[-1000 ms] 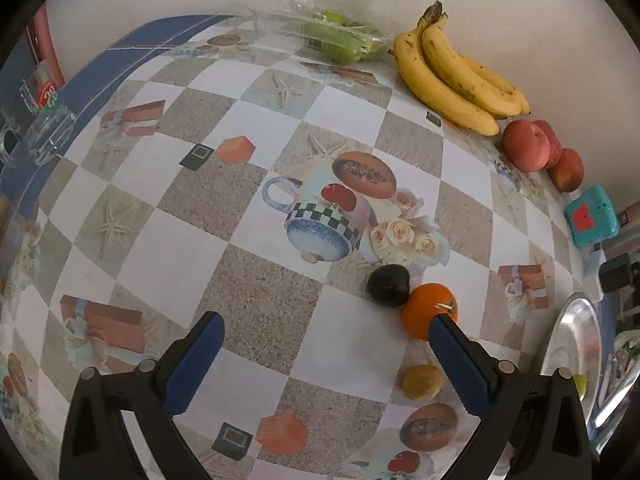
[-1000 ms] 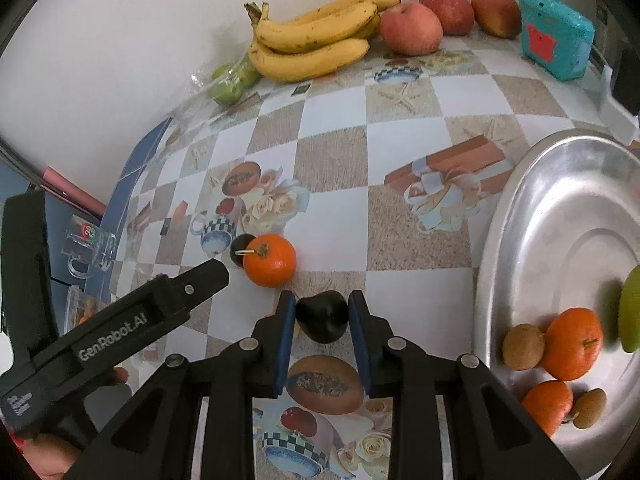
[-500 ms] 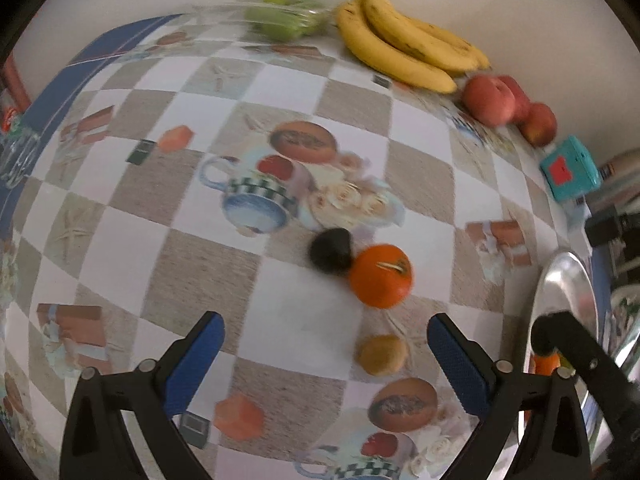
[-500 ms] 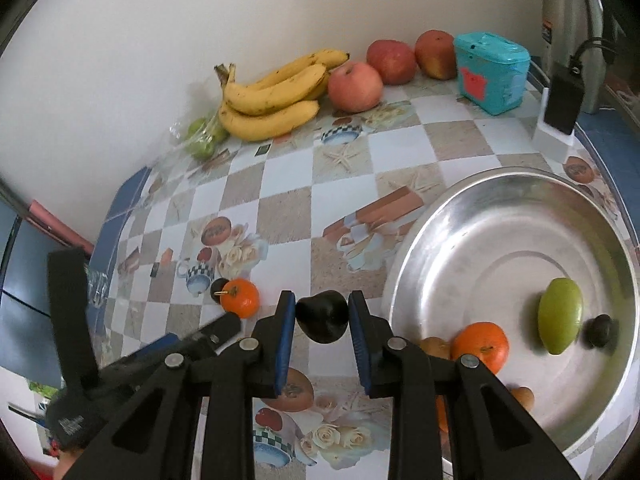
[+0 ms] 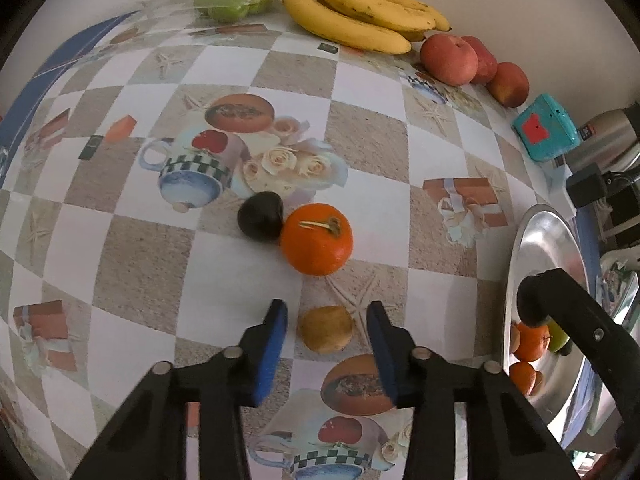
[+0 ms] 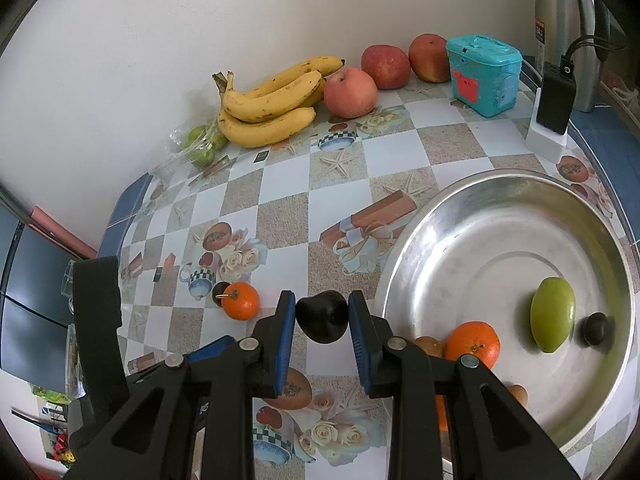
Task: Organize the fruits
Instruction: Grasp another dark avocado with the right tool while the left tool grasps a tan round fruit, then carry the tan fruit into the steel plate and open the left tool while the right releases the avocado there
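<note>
Left wrist view, on the desk (image 5: 224,280): left hand-held gripper (image 5: 327,334) points down, its jaws just closing in around a brown fruit (image 5: 326,329), pads still apart from it on both sides. At 12 o'clock of that fruit, an orange (image 5: 317,239) touching a dark fruit (image 5: 260,215) at its 10 o'clock. Bananas (image 5: 360,12), apples (image 5: 472,62) and bagged green fruit (image 5: 228,2) along the far wall. Metal tray (image 5: 540,248) at 3 o'clock.

Right wrist view: right hand-held gripper (image 6: 322,320) clamped on a dark fruit (image 6: 322,316), held above the desk just left of the tray (image 6: 480,232). Tray holds a green fruit (image 6: 553,314), a small dark fruit (image 6: 596,328), an orange (image 6: 473,344) and brown fruits (image 6: 430,346). At 9 o'clock, the orange (image 6: 241,300) on the desk.
</note>
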`<state>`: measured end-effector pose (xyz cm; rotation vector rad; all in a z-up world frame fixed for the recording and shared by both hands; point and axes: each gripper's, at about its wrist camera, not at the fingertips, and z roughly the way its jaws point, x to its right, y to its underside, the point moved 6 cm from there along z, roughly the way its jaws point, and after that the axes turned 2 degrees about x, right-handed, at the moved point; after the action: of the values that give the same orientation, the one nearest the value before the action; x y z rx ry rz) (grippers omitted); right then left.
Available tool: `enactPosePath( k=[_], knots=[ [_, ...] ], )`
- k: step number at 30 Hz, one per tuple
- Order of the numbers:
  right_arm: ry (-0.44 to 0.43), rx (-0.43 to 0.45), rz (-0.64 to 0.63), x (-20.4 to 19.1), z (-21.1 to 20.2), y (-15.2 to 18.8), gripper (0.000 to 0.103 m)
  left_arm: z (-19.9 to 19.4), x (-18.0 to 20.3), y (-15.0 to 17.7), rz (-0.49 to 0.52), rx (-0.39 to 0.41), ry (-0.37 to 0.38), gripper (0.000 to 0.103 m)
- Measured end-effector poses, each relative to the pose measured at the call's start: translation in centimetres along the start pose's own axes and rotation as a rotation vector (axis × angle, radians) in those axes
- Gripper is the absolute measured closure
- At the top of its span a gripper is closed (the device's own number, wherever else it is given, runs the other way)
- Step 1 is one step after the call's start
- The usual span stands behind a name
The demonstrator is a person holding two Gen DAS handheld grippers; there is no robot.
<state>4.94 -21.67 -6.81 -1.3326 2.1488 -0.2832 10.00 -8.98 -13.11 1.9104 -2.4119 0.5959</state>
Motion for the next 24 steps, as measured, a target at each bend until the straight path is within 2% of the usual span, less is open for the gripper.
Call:
enactPosePath(
  k=[4, 8, 16, 21, 24],
  knots=[
    [-0.001, -0.003, 0.002, 0.0, -0.1, 0.1, 0.075, 0.0, 0.1, 0.2, 0.001, -0.007, -0.002, 0.075],
    [-0.001, -0.004, 0.006, 0.2, -0.1, 0.0, 0.075, -0.3, 0.1, 0.0, -0.002, -0.002, 0.001, 0.075],
    [0.002, -0.008, 0.019, 0.7, -0.1, 0.0, 0.075, -2.4, 0.2, -1.0, -0.006, 0.068, 0.023, 0.076],
    [0.026, 0.010, 0.064, 2.7, -0.9, -0.3, 0.075, -3.5, 1.6, -1.2, 0.032, 0.107, 0.038, 0.076],
    [0.073, 0.032, 0.090, 4.8, -1.8, -0.8, 0.075, -3.9, 3.5, -1.0, 0.073, 0.121, 0.069, 0.076]
  ],
)
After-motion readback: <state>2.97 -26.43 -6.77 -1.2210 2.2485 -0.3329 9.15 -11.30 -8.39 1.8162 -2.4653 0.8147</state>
